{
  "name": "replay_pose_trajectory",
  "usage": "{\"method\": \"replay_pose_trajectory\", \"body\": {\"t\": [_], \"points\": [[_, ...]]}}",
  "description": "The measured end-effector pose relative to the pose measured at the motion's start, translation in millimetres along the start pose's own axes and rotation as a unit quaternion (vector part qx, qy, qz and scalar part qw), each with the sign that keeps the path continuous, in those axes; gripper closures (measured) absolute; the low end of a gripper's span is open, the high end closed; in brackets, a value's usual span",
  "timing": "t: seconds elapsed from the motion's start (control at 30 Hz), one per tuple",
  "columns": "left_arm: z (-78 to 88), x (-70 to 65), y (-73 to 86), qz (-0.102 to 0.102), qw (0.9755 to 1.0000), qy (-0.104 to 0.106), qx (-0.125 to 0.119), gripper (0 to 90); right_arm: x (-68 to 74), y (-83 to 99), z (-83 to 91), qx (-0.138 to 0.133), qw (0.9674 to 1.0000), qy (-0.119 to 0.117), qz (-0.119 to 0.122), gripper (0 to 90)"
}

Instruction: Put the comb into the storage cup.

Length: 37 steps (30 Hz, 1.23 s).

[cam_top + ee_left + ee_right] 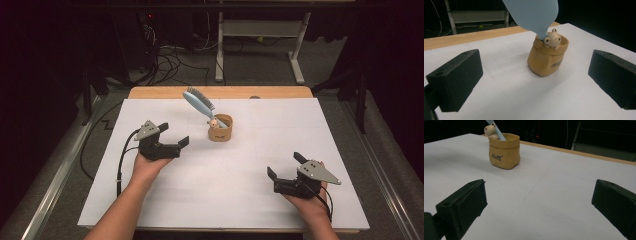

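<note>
left tongs point(173, 134) wide, near pot point(221, 128); hairbrush point(199, 101) in pot; right tongs point(284, 166) wide

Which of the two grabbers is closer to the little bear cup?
The left gripper, at the left of the high view. It sits close beside the bear cup, while the right gripper is farther off, near the table's front edge.

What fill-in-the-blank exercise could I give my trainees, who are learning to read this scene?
1. The light blue plastic hairbrush stands tilted in the tan sack-shaped ceramic holder, handle end ____.
2. The jaws of both the left tongs and the right tongs stand ____.
3. A small cream ____ figure sits on the holder's rim.

Missing words: down; open; bear
</note>
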<state>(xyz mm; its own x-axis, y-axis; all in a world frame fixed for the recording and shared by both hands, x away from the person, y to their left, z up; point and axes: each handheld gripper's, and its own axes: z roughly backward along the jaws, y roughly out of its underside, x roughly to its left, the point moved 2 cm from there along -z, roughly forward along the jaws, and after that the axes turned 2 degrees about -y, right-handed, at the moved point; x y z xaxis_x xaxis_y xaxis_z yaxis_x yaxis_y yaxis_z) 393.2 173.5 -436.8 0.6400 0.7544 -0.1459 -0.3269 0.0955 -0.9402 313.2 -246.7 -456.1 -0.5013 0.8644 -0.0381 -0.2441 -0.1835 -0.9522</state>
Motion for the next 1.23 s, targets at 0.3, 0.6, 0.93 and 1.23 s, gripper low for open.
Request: {"method": "replay_pose_trajectory", "body": {"t": [0.3,0.6,0.93,1.23], "points": [[26.7,-3.3,18.3,-0.01,0.9999,0.003,-0.007,0.1,-2.1,0.5,1.2,-0.001,1.0,0.004,-0.005,0.4],[54.2,-3.7,28.4,-0.022,0.9996,-0.004,-0.016,0.1,-3.0,0.4,3.5,-0.002,1.0,0.008,-0.006,0.4],[73.3,-8.6,36.3,-0.048,0.9984,-0.009,-0.028,0.0,-3.2,-0.2,9.9,-0.007,0.9998,0.015,-0.01,0.4],[70.9,-4.3,39.1,-0.041,0.9988,-0.012,-0.022,0.1,-3.5,0.5,9.2,-0.004,0.9998,0.019,-0.011,0.4]]}}
